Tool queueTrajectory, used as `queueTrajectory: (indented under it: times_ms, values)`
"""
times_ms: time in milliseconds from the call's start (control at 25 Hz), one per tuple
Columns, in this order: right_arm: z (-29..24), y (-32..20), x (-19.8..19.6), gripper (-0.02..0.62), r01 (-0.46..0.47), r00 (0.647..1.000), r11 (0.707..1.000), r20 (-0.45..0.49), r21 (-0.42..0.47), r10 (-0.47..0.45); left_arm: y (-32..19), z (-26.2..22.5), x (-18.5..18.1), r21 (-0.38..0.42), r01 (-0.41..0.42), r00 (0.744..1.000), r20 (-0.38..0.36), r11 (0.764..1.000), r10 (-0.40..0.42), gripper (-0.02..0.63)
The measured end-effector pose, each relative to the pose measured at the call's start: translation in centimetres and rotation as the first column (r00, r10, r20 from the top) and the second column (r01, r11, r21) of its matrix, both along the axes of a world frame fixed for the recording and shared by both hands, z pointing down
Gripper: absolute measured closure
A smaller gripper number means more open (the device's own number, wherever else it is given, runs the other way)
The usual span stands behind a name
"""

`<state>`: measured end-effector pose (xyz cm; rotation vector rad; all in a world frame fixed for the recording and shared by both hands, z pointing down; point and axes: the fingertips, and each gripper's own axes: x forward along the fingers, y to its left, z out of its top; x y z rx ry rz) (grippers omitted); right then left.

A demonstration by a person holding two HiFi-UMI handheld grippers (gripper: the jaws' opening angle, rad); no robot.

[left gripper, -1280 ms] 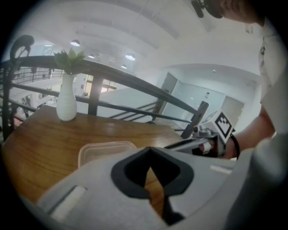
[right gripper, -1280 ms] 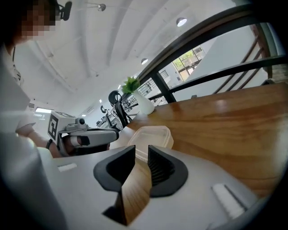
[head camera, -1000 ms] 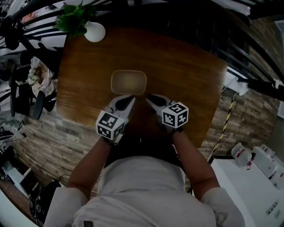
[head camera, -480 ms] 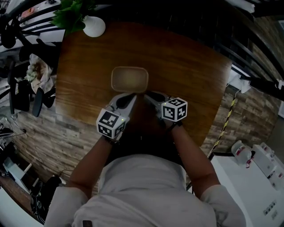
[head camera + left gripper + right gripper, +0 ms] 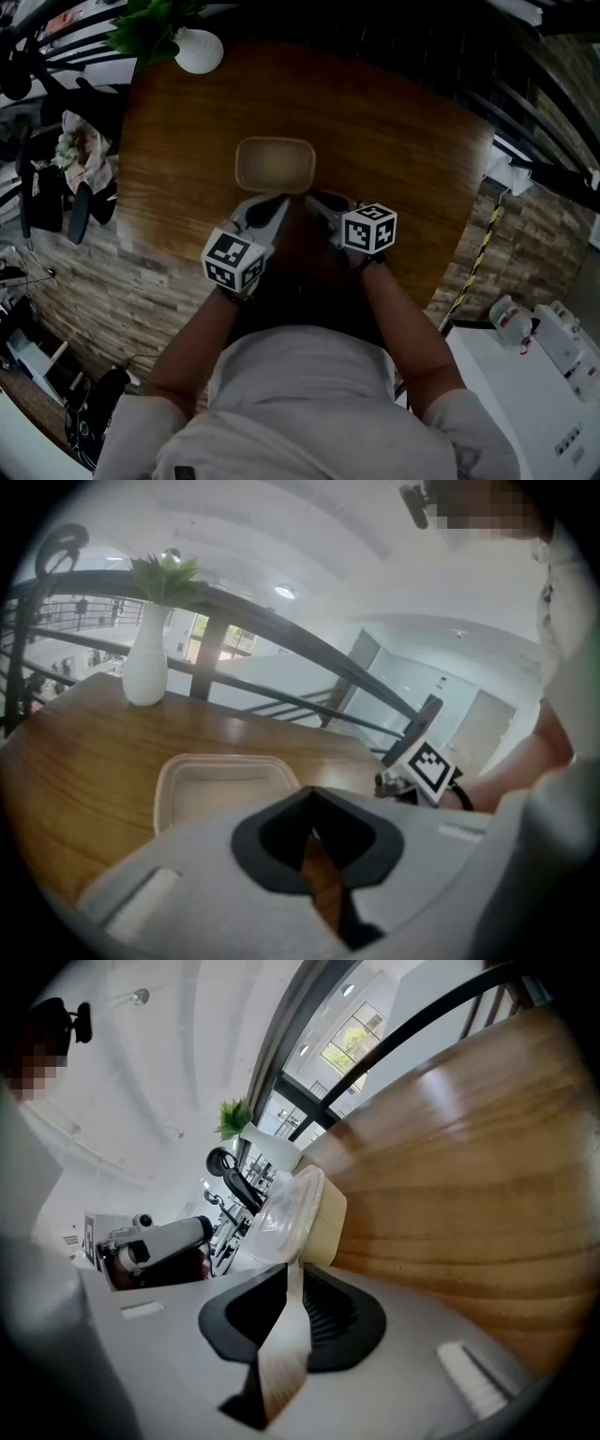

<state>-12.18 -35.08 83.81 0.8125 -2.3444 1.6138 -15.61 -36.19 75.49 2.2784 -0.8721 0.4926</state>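
Observation:
A shallow pale plastic container (image 5: 275,164) with rounded corners sits on the wooden table (image 5: 394,122). My left gripper (image 5: 274,202) points at the container's near edge from the left, jaws shut on nothing. My right gripper (image 5: 315,199) points at the near right corner, also shut and empty. In the left gripper view the container (image 5: 217,782) lies just beyond the gripper's tips (image 5: 312,795), with the right gripper's marker cube (image 5: 432,768) to the right. The right gripper view is tilted; the container (image 5: 300,1213) stands close past the tips (image 5: 292,1269), and the left gripper (image 5: 155,1241) shows at left.
A white vase (image 5: 199,52) with a green plant stands at the table's far left corner, also as the vase (image 5: 145,667) in the left gripper view. A dark metal railing (image 5: 281,630) runs behind the table. A brick floor and chairs (image 5: 56,187) lie to the left.
Both grippers have moved forward, so the container looks closer and larger in both gripper views. The right gripper has tilted. The jaws stay as they were.

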Motion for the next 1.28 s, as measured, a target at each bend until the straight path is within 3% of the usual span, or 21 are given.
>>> queueTrajectory:
  times_ms: [560, 1280]
  values:
    - [-0.2, -0.1, 0.2, 0.569, -0.029, 0.999, 1.000, 0.031, -0.009, 0.029, 0.9, 0.4, 0.0, -0.011, 0.013, 1.000, 0.006, 1.000, -0.013, 0.603]
    - [-4.5, 0.9, -1.3, 0.588, -0.037, 0.998, 0.996, 0.048, 0.083, 0.033, 3.0, -2.3, -2.1, 0.035, 0.027, 1.000, 0.008, 0.999, -0.027, 0.603]
